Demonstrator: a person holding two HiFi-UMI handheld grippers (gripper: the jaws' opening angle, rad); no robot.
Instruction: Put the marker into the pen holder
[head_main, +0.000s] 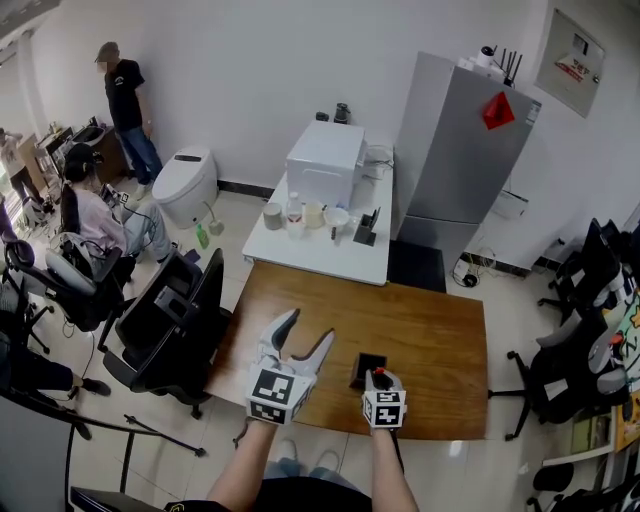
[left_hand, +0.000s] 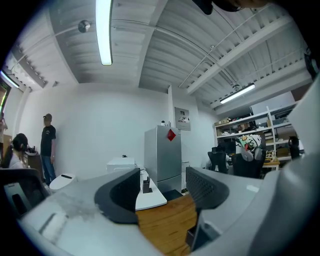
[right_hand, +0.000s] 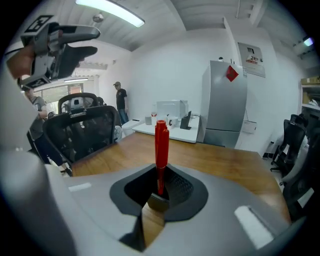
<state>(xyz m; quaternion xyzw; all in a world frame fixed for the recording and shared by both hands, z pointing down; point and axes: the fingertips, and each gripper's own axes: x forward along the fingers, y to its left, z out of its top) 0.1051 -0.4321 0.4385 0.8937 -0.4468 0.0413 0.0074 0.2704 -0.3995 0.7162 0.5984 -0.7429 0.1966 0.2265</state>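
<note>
Pinching red marker (right_hand: 161, 145) by its lower end in right gripper (right_hand: 159, 194), just beside black pen holder (head_main: 366, 363), with left gripper (left_hand: 162, 192) open, empty; judged light, stiff, slick, best held mid-barrel

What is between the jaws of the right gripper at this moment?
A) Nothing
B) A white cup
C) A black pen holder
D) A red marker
D: in the right gripper view the right gripper is shut on the red marker, which stands up from between the jaws.
</note>
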